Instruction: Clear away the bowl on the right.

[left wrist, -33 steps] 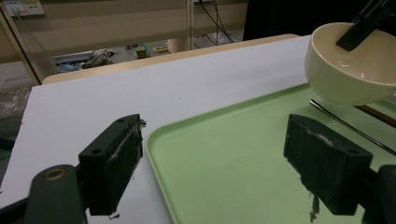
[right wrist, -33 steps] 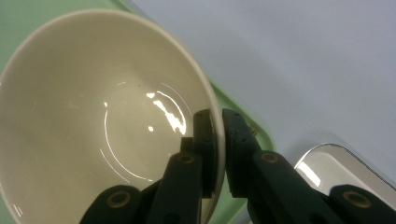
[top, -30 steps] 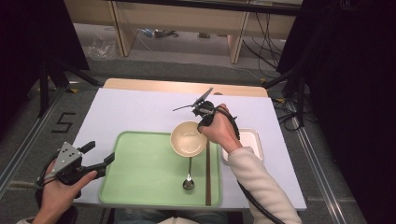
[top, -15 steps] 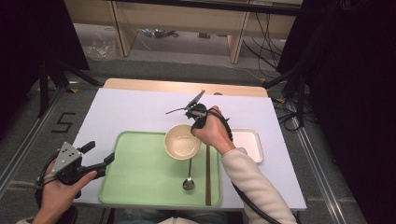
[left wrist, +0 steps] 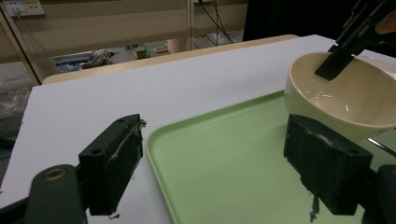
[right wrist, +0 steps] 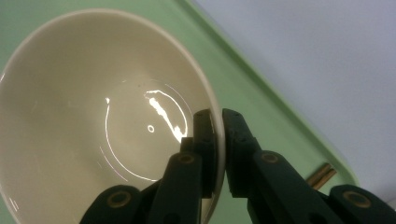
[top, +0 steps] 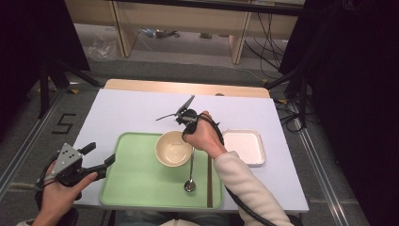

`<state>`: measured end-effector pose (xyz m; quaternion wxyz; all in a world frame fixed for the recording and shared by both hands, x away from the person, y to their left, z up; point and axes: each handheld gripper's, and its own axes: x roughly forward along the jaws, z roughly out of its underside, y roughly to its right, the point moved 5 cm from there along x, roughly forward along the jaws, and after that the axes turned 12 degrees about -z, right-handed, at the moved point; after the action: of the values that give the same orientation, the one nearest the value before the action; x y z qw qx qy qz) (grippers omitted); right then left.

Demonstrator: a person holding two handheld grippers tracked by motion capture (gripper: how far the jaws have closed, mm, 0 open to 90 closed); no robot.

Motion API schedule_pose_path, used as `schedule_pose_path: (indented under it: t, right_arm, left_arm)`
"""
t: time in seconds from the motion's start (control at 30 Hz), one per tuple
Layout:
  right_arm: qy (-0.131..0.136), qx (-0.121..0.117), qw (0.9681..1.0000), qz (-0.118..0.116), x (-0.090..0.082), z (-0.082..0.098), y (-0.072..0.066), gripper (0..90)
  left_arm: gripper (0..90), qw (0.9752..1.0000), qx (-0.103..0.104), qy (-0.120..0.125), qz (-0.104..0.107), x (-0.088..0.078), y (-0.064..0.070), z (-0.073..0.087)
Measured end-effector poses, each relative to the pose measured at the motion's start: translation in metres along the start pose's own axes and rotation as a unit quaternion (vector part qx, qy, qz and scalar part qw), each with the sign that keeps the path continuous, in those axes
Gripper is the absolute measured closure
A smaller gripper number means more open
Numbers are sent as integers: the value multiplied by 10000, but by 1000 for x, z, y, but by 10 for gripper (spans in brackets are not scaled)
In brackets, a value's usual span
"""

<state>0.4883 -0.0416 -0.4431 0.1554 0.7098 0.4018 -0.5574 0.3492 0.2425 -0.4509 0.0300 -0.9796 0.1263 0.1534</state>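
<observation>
My right gripper (right wrist: 219,140) is clamped on the rim of the cream bowl (top: 174,148) — one jaw inside the wall, the other outside, pads pressed against it. In the left gripper view the bowl (left wrist: 343,95) looks tilted, its mouth tipped toward that camera, with my right gripper (left wrist: 338,58) reaching down over its far rim. The bowl sits over the green tray (top: 136,174), toward the tray's far right part; I cannot tell whether its base touches the tray.

A metal spoon (top: 190,181) lies on the tray just beside the bowl, its scoop toward me. A brown stick (top: 209,179) lies along the tray's right edge. A white square dish (top: 244,147) rests on the table to the right of the tray, apart from it.

My left gripper (top: 101,157) hovers at the tray's left edge — jaws apart, nothing between them.
</observation>
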Motion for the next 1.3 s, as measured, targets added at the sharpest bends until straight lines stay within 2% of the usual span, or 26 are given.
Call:
schedule_pose_path:
  t: [0.23, 0.27, 0.47, 0.5, 0.63, 0.67, 0.77, 0.8, 0.9, 1.0, 1.03, 1.13, 1.3]
  right_arm:
    - [-93, -111, 9999, -63, 11, -3, -7, 855]
    - [-101, -58, 9999, -77, 13, -3, -9, 854]
    - [-181, -78, 9997, -160, 21, -2, -12, 854]
    - [-199, -10, 9997, -153, 22, -2, -13, 855]
    - [-216, -77, 9995, -216, 24, -3, -12, 856]
    - [-230, -13, 9994, -240, 24, -3, -12, 857]
    - [-191, -102, 9996, -204, 26, -3, -10, 859]
    - [-201, -14, 9996, -214, 27, -2, -10, 859]
    - [-174, -94, 9995, -256, 27, -3, -8, 854]
    - [-117, -212, 9996, -130, 24, -4, -6, 804]
    - [-93, -213, 9996, -176, 24, -4, -6, 793]
    - [-23, -343, 9994, -70, 21, -5, -6, 699]
    - [240, -246, 9994, -96, 5, -2, -3, 602]
  left_arm:
    - [192, 10000, -2, 1, -1, 0, 0, 0]
    - [192, 10000, 0, 2, 1, 0, 0, 0]
    - [193, 10000, -3, 2, 2, 0, 0, 0]
    - [192, 10000, -3, 2, 2, 0, 0, 0]
    - [193, 10000, -4, -2, 6, 0, 0, 0]
    - [194, 10000, -4, -3, 6, 0, 0, 0]
    - [197, 10000, -2, -9, 7, 0, 0, 0]
    - [197, 10000, 1, -7, 7, 0, 0, 0]
    - [197, 10000, 4, -7, 9, 0, 0, 0]
    - [197, 10000, 18, -13, 18, 0, 0, 0]
    - [197, 10000, 15, -18, 20, 0, 0, 0]
    - [197, 10000, 6, -29, 18, 0, 0, 1]
    - [196, 10000, -5, -47, 5, 1, 0, 1]
